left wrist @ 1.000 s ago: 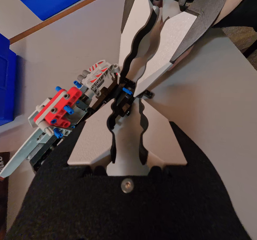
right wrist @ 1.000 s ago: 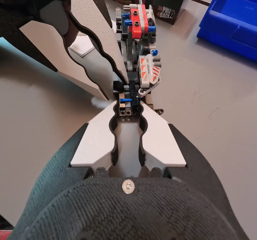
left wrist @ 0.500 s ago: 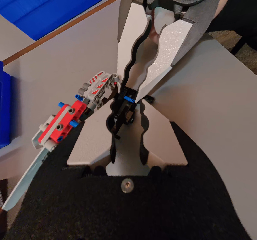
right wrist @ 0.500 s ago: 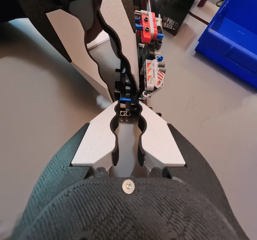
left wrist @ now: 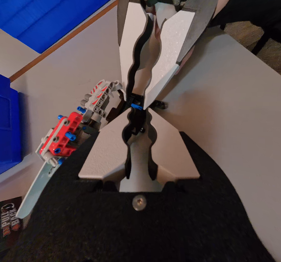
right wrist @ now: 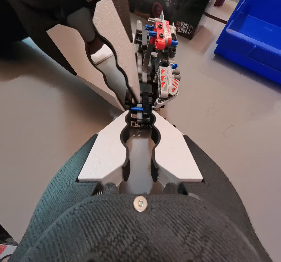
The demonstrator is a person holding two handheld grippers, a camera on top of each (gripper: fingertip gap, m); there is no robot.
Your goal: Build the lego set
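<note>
The partly built lego model [left wrist: 60, 137] has a red block, grey beams with red stripes, blue pins and a black end. It is held above the grey table [left wrist: 212, 118]. My left gripper [left wrist: 139, 109] is shut on the black end from below. My right gripper [left wrist: 135, 104] comes in from the top and meets it tip to tip. In the right wrist view the model [right wrist: 162, 34] stretches away from me. My right gripper [right wrist: 140, 112] is shut on its black end by a blue pin [right wrist: 136, 109]. The left gripper [right wrist: 131, 106] grips from the upper left.
Blue bins stand at the table's far side [left wrist: 45, 11] and to the right in the right wrist view [right wrist: 250, 42]. A dark lego box [right wrist: 174, 4] stands behind the model. The table's brown-trimmed edge [left wrist: 60, 45] and right corner [left wrist: 243, 49] are near. The tips of both grippers are at nearly the same place.
Both grippers keep their hold on the black end. The model has turned a little between them, its red end swinging down and back. The right gripper has steepened over the joint.
</note>
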